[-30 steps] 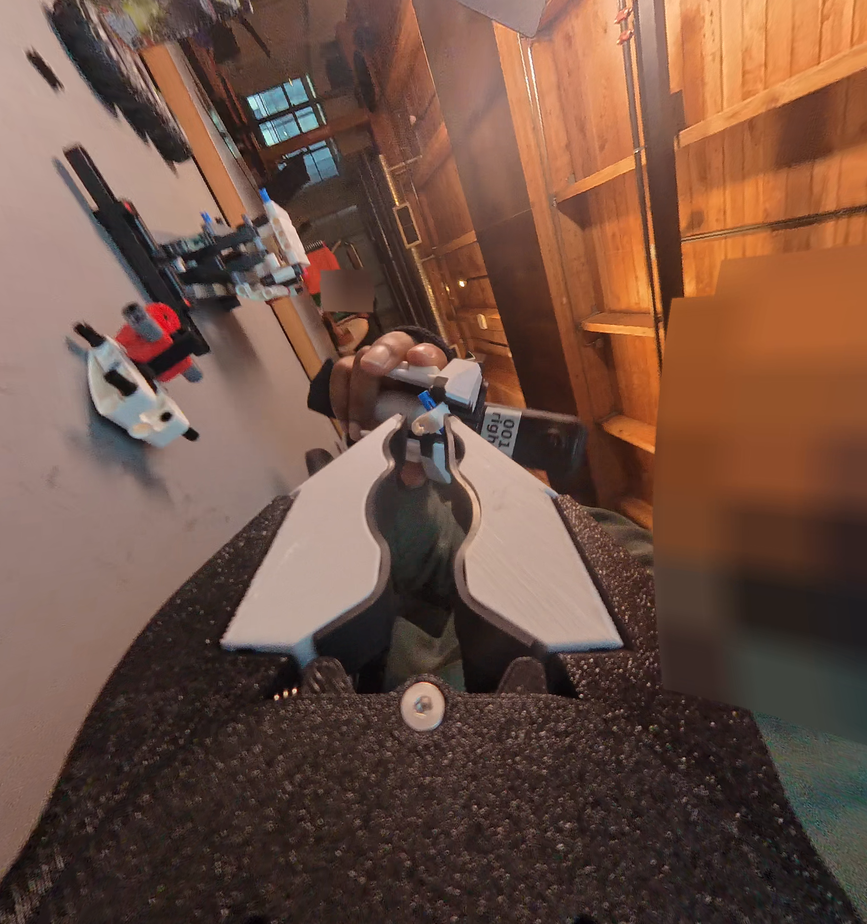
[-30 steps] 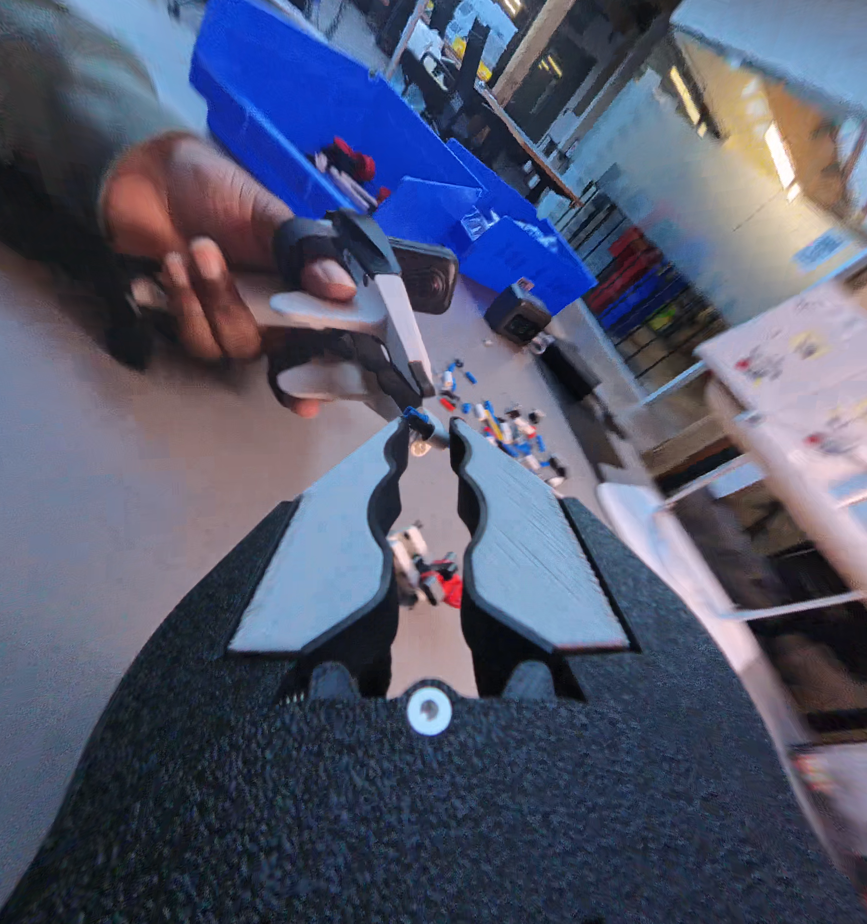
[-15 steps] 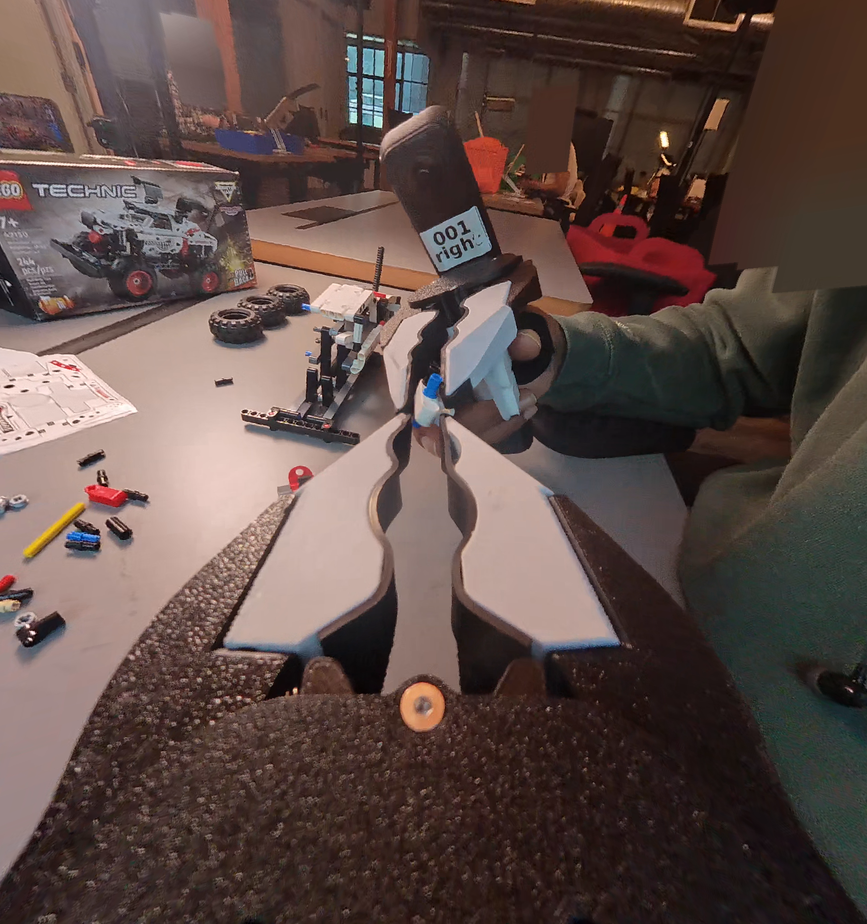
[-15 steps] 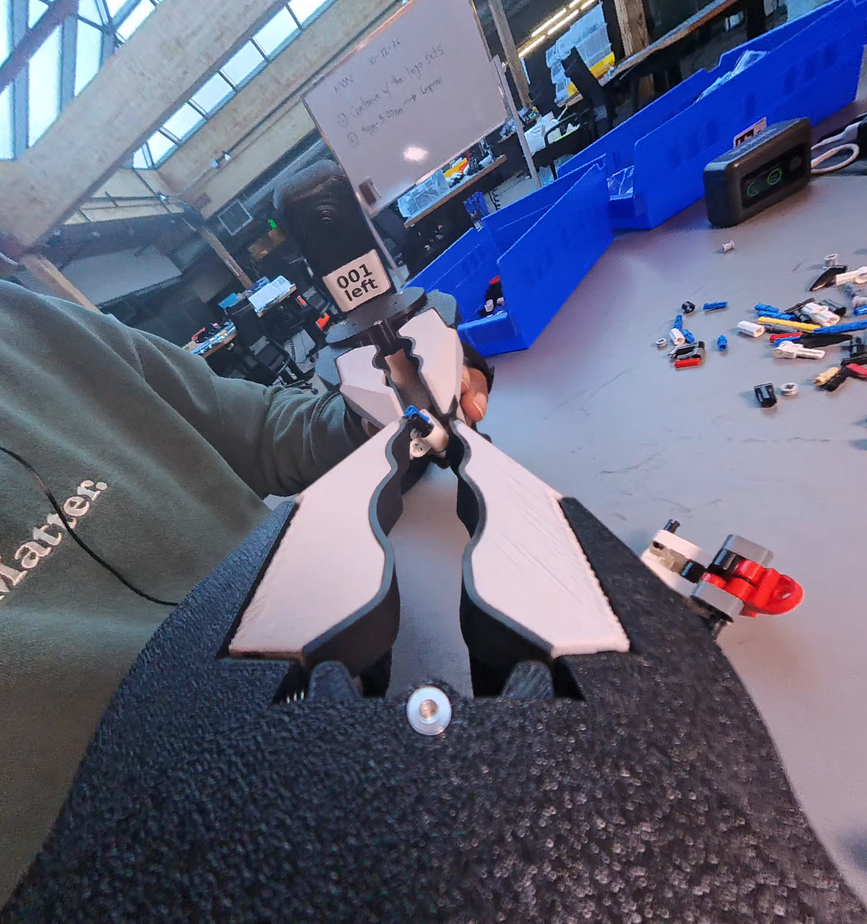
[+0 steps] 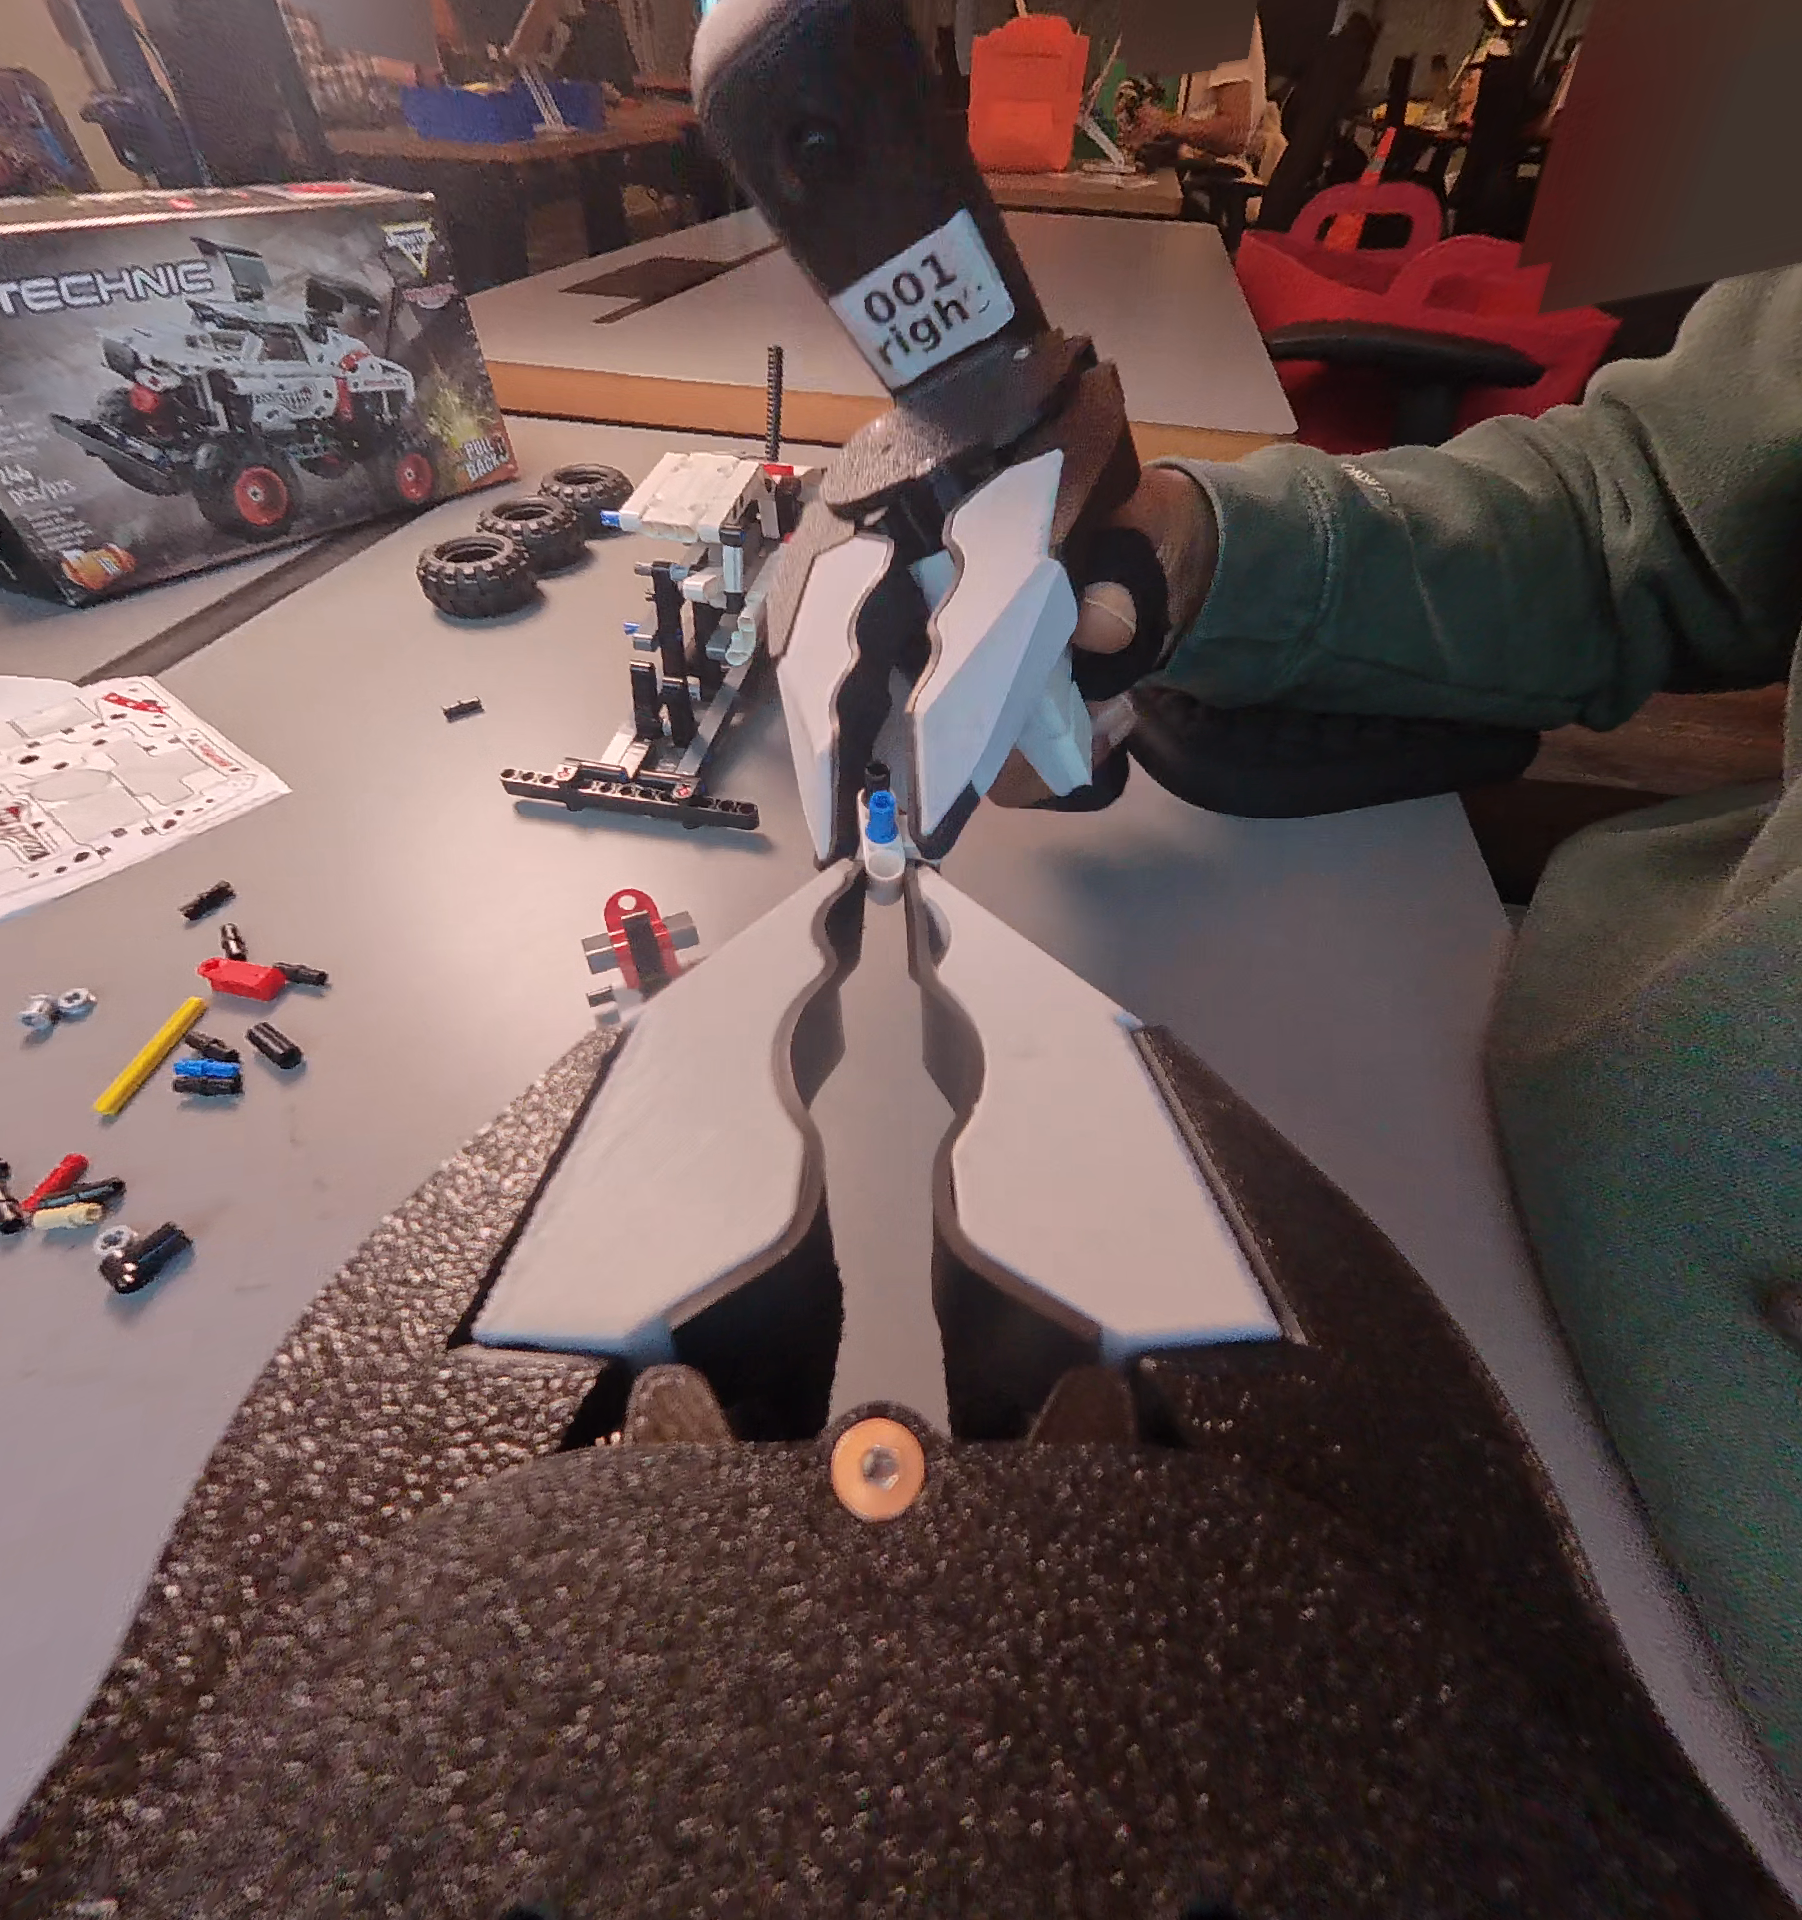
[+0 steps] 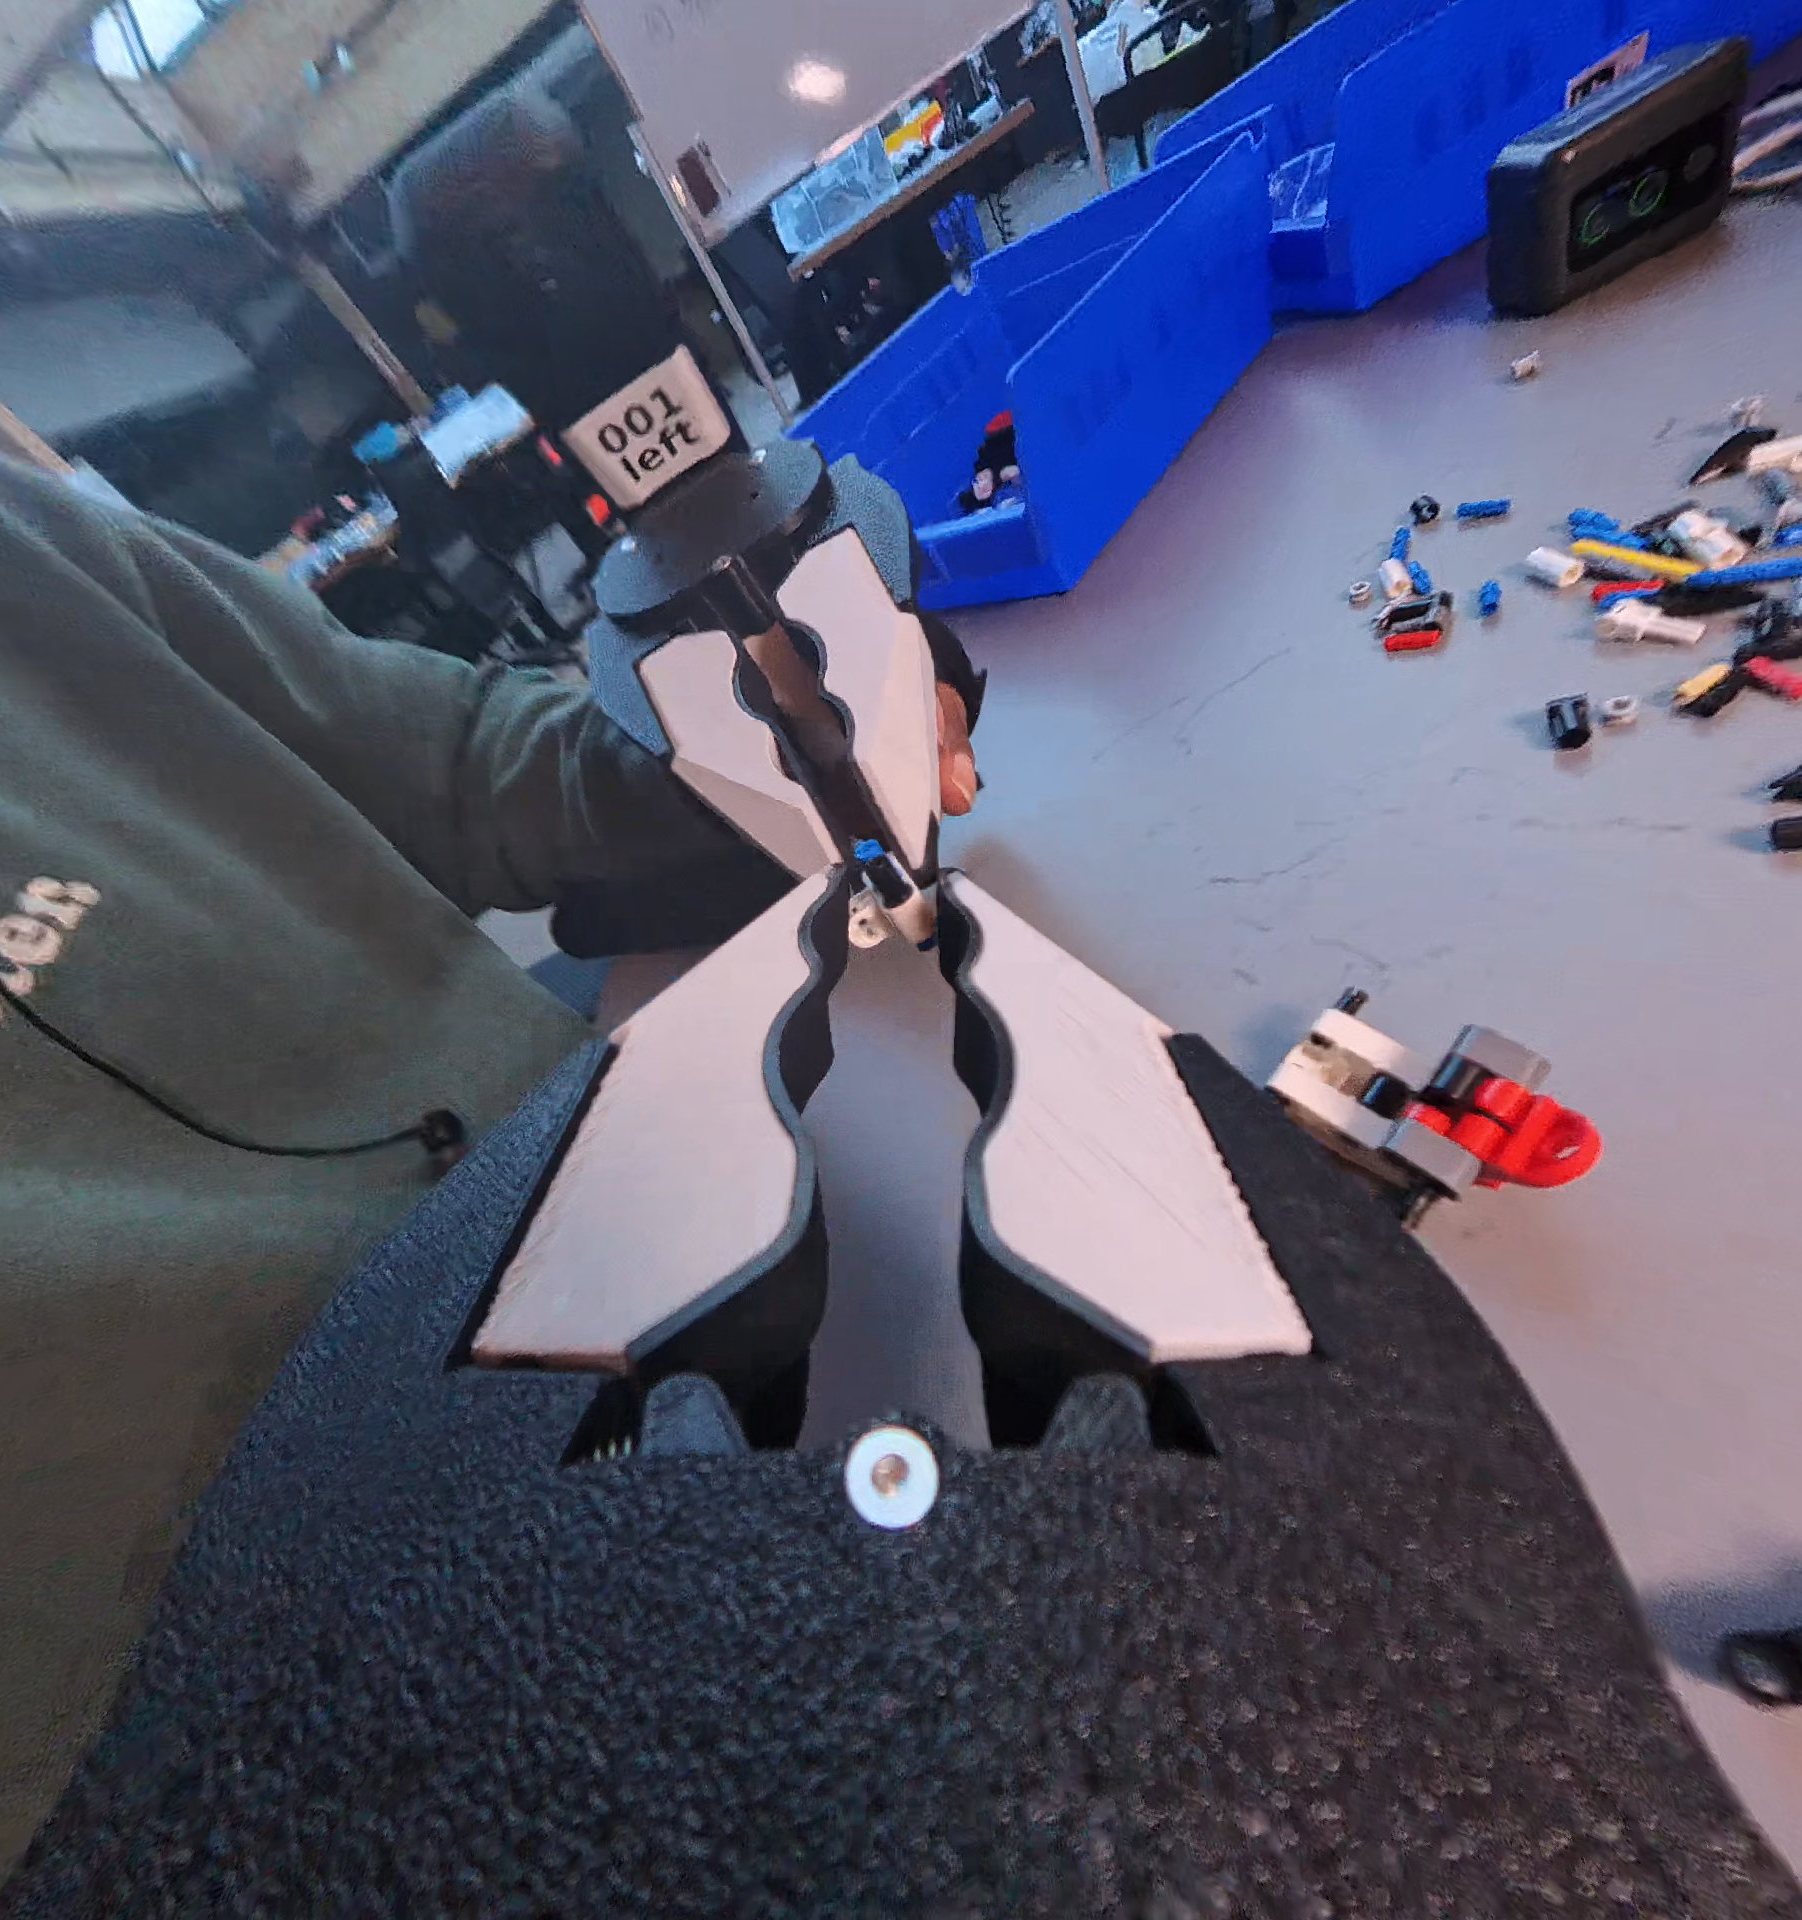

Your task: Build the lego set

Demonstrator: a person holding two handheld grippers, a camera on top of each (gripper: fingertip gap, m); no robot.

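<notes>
Easy to lose the white connector (image 5: 884, 858) here: any twist while seating the blue pin (image 5: 881, 819) and it pops loose onto the table (image 5: 1240, 935). Left gripper (image 5: 884, 883) clenched on the connector, right gripper (image 6: 892, 904) tip-to-tip, pinching the pin, both held above the table.

Blue pin (image 5: 881, 814) in white connector (image 5: 886, 860); red-and-white subassembly (image 6: 1437, 1107); grey table (image 5: 1188, 935).
</notes>
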